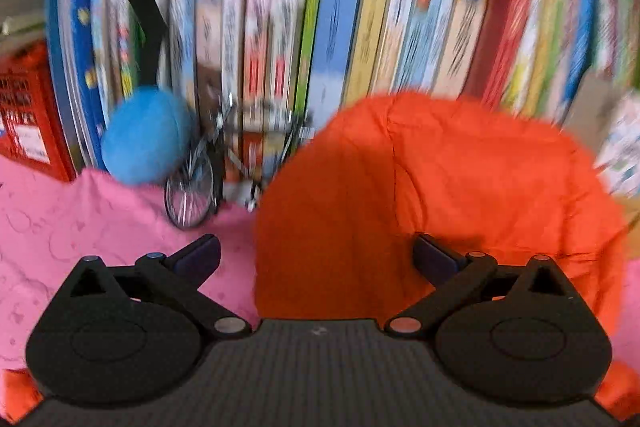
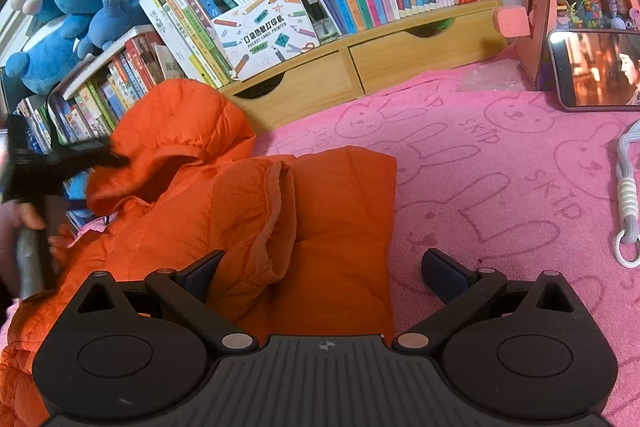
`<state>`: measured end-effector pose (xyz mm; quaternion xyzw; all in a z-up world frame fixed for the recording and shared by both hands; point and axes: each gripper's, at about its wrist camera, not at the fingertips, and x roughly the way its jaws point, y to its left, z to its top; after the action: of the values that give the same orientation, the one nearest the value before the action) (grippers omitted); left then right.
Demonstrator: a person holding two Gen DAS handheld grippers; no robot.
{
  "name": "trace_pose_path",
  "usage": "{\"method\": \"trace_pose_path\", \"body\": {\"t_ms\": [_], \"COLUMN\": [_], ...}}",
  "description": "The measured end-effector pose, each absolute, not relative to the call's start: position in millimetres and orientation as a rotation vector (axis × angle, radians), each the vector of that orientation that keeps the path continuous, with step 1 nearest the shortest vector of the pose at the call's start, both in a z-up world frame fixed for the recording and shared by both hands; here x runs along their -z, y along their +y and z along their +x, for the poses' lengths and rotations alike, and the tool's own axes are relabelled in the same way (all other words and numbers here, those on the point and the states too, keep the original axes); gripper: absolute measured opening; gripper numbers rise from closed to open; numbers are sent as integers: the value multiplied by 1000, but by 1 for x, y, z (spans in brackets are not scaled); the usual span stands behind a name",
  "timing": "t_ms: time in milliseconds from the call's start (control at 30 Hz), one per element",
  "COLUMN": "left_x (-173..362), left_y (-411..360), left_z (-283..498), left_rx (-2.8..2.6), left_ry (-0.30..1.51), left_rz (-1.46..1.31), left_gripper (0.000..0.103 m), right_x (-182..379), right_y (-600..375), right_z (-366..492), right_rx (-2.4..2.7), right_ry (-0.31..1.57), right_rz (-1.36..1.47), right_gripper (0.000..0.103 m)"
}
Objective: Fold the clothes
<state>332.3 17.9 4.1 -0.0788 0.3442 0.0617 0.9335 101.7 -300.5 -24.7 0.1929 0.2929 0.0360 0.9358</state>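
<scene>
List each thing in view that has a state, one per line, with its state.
orange jacket: partly folded, crumpled, hood up against the books
left gripper: open, holding nothing
right gripper: open, over the jacket's edge
phone: propped up, screen on
wooden drawers: both shut
white cord: coiled, lying on the pink cloth

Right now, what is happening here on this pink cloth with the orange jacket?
A person is folding a puffy orange hooded jacket on a pink rabbit-print cloth, holding a gripper in each hand. The left gripper and the right gripper are both open, grasping nothing. The jacket lies partly folded and bunched, beside the bookshelf.
</scene>
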Motion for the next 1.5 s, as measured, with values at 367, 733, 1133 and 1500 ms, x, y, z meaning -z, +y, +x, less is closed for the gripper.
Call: {"method": "trace_pose_path", "body": {"t_ms": [367,733,1133,1500], "left_x": [-21,19,21,20], "left_y": [-20,-12,14,32], "left_z": [244,175,195,198], "left_rx": [82,156,201,260], "left_ry": [488,507,569,571], "left_rz": [72,210,71,-47], "left_gripper": [36,57,71,74], "right_x": [25,28,-2,-96], "right_y": [-301,-310,-284,-107], "right_z": [102,99,100,164], "right_rx": [-75,-91,-199,-489], "right_ry": [595,566,564,214], "right_rz": [408,488,238,-910], "right_gripper": [103,103,97,103]}}
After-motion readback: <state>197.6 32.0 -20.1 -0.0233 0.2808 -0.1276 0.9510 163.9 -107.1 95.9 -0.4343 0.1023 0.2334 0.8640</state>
